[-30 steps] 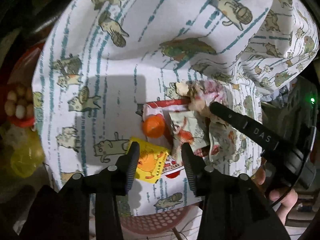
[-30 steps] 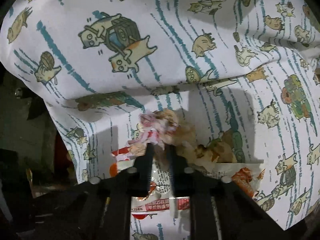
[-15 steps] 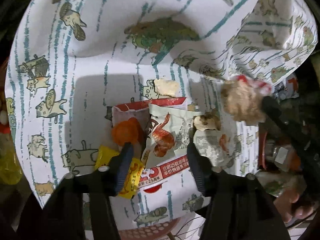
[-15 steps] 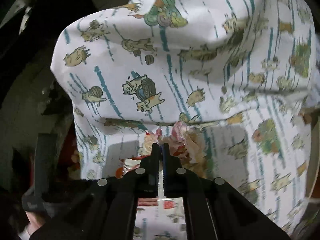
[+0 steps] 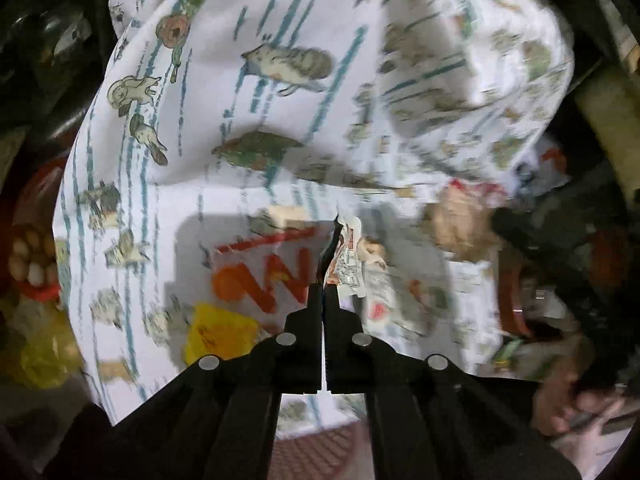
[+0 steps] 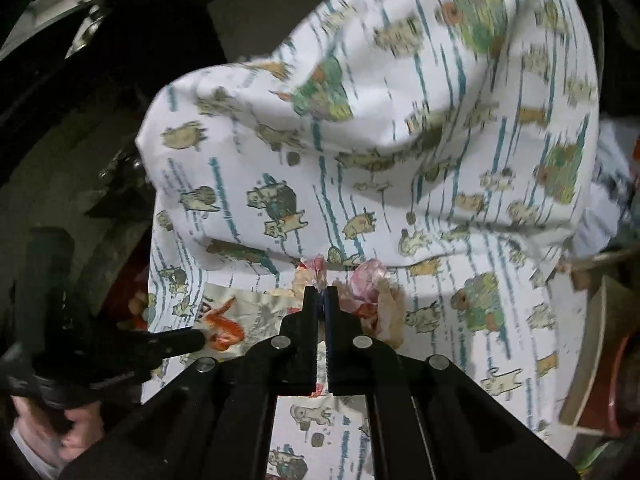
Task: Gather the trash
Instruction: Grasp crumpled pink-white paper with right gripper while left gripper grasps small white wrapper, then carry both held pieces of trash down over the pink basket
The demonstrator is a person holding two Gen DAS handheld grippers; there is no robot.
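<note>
My left gripper (image 5: 323, 294) is shut on a white shrimp-print snack wrapper (image 5: 349, 264), which stands edge-on above the fingertips. The same wrapper (image 6: 236, 318) shows in the right wrist view, pinched by the left gripper's fingers (image 6: 188, 340). My right gripper (image 6: 321, 298) is shut on a crumpled pink and tan wad of trash (image 6: 376, 292) and holds it above the cloth; the wad also shows in the left wrist view (image 5: 460, 224). A red and white wrapper (image 5: 272, 272), an orange round piece (image 5: 226, 284) and a yellow wrapper (image 5: 218, 334) lie on the cat-print tablecloth (image 5: 180, 200).
The cloth (image 6: 400, 120) is folded up into a hump behind the trash. A red bowl of pale eggs (image 5: 32, 264) and a yellow bag (image 5: 40, 360) sit left of the cloth. Dark clutter and a cardboard box (image 6: 596, 360) lie to the right.
My left gripper was open over the wrappers and has shut on the shrimp-print wrapper. My right gripper has lifted the crumpled wad up and to the right.
</note>
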